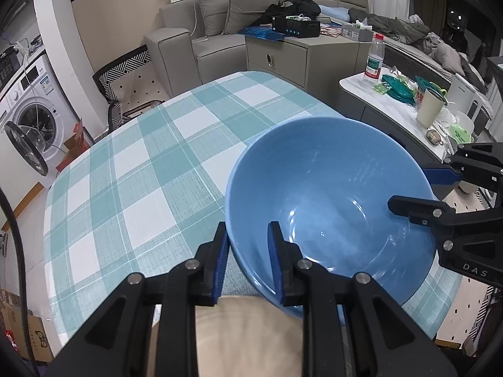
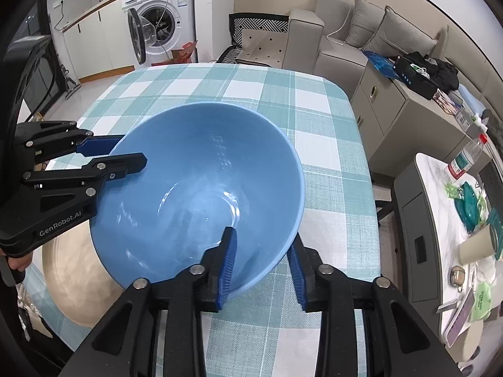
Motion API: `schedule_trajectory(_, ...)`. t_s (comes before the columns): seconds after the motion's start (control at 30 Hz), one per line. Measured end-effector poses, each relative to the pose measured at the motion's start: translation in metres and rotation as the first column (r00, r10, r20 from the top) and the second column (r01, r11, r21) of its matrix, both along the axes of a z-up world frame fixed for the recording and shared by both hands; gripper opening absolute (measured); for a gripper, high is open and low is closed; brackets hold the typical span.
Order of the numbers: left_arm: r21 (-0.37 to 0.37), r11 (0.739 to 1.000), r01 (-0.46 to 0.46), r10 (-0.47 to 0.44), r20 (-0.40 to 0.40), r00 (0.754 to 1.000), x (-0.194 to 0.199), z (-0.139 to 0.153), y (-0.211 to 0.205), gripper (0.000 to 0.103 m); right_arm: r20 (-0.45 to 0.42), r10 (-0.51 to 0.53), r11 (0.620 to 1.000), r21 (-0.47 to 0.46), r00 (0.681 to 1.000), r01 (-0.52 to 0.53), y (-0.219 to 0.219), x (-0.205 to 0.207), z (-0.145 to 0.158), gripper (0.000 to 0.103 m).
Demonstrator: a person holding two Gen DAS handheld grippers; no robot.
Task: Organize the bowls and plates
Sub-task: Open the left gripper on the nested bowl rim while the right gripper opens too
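A large blue bowl (image 1: 330, 188) (image 2: 195, 172) sits tilted over the near part of the checked table (image 1: 141, 172) (image 2: 314, 125). Under its near side lies a beige plate (image 1: 245, 330) (image 2: 69, 267), mostly hidden. My left gripper (image 1: 248, 229) (image 2: 132, 150) is shut on the bowl's rim, one finger inside and one outside. My right gripper (image 2: 261, 238) (image 1: 408, 188) straddles the opposite rim. One of its fingers is inside the bowl, the other outside. A gap shows between the inner pad and the wall, so it stands open around the rim.
A grey side table (image 1: 355, 81) to the right carries a water bottle (image 1: 374, 59), teal dishes (image 1: 399, 88) and a beige cup (image 1: 429, 108). Beyond the table stand a chair (image 2: 261, 40), a sofa (image 1: 213, 25) and a cabinet (image 1: 276, 59). A washing machine (image 2: 163, 15) stands with its door open.
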State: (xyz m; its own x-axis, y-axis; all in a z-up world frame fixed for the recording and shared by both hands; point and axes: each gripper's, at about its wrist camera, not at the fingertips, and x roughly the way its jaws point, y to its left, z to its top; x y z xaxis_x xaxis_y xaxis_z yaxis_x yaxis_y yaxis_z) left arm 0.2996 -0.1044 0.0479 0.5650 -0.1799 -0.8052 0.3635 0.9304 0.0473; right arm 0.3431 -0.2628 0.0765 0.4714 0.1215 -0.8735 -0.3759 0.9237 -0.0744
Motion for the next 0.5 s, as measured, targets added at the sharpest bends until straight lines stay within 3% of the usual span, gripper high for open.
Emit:
schedule_trajectory(0.27, -0.017, 1.000, 0.007, -0.008, -0.008, 1.000, -0.0005, -0.0007, 0.0007, 0.032, 0.016, 0.009, 1.000, -0.008, 1.000, -0.009, -0.0020, 0.0002, 0.0009, 0.048)
schedule_trajectory(0.4, -0.012, 1.000, 0.013, -0.013, -0.005, 1.000, -0.0018, -0.0010, -0.0009, 0.035, 0.015, -0.002, 1.000, -0.003, 1.000, 0.002, -0.0049, 0.0016, 0.0004, 0.048)
schedule_trajectory(0.5, -0.018, 1.000, 0.014, -0.014, -0.001, 1.000, -0.0026, -0.0001, -0.0006, 0.045, 0.011, -0.011, 1.000, 0.015, 1.000, 0.011, -0.0089, 0.0027, -0.0008, 0.051)
